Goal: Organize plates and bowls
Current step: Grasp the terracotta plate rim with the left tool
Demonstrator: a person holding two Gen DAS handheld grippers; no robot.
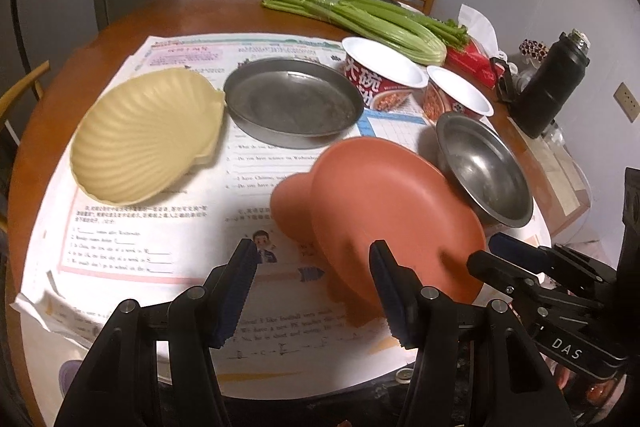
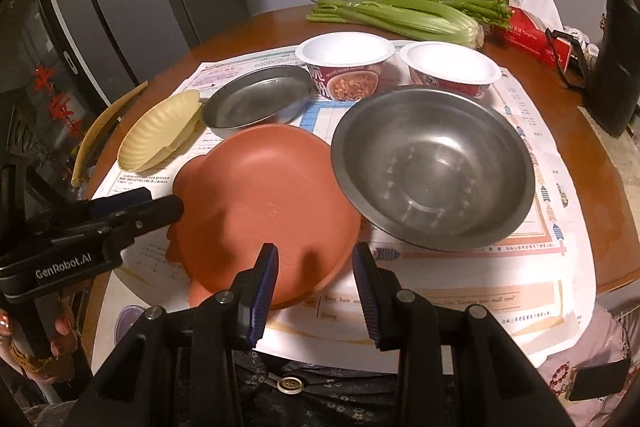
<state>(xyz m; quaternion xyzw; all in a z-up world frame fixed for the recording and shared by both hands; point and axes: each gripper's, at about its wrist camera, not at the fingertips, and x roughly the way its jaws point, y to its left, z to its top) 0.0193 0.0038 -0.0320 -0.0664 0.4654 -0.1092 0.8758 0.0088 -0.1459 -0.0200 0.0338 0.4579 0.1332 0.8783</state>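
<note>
**Item:** plate (image 2: 264,195), orange, sitting tilted on the papered table, its 3 o'clock edge overlapping the rim of the bowl (image 2: 436,171).

**Step, as we are judging it:** taking hold of the plate for stacking.

**Right gripper** (image 2: 315,255): fingers standing close together. The plate's 6 o'clock rim is showing in the gap, and we cannot tell whether the pads are pinching it.

**Left gripper** (image 1: 312,251): fingers standing apart, clamping nothing, with the plate's 9 o'clock side lying against its right finger.

**Next move, as we are reckoning:** getting a sure pinch on the rim, then lifting clear of the bowl toward the steel dish (image 1: 292,103) at 11 o'clock.
</note>
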